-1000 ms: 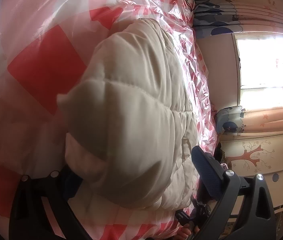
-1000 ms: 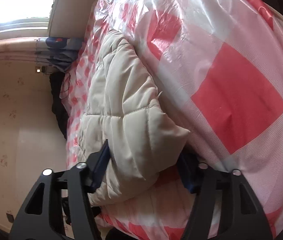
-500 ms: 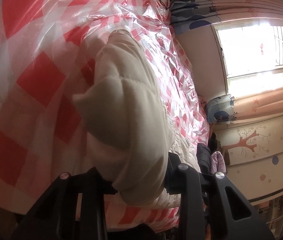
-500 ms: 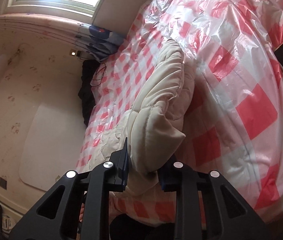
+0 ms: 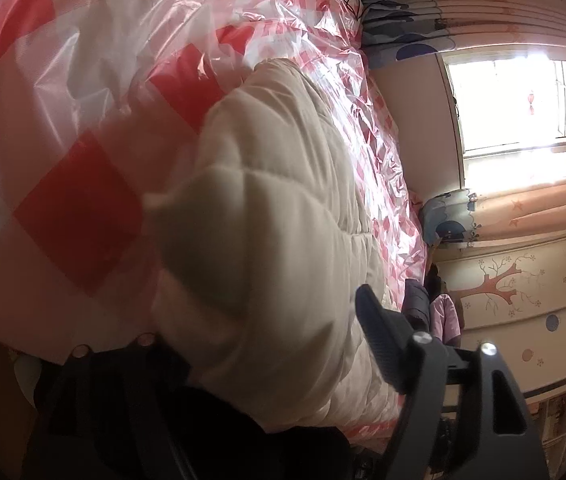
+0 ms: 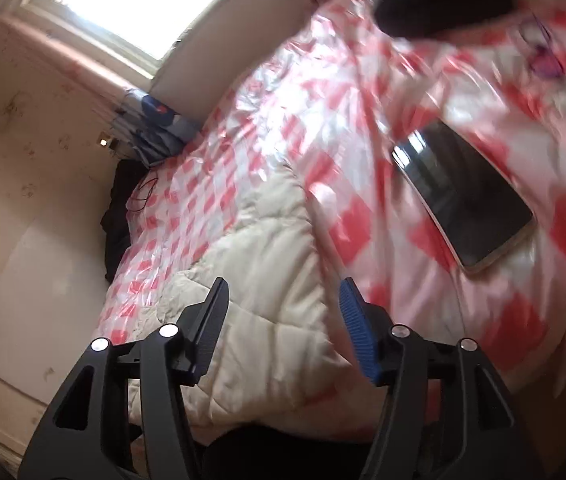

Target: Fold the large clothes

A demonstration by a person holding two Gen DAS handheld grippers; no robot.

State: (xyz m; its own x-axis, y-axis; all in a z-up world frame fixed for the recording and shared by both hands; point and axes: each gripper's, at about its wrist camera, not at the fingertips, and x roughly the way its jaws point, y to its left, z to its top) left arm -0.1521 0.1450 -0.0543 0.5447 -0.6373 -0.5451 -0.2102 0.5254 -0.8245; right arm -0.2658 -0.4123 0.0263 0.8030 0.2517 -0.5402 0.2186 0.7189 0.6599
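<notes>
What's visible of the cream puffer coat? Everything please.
The cream puffer coat looks like quilted, stitched padding. It lies bunched along the plastic sheet with red and white checks on the bed. The left tongs are open around a puffy fold; the right tongs are open above its edge. No zipper or hood is visible.

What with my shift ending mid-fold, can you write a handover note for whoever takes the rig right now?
Left hand-held gripper: open, fingers wide on either side of a bunched end of the cream quilted jacket, not pinching it.
Right hand-held gripper: open, empty, over the jacket's near edge.
The jacket lies as a long, doubled-up strip on the checked plastic sheet. A phone lies on the sheet, apart from the jacket.
Done: seemingly the lengthwise fold.
Left: probably fold it shorter and tidy it. Mind the phone.
</notes>
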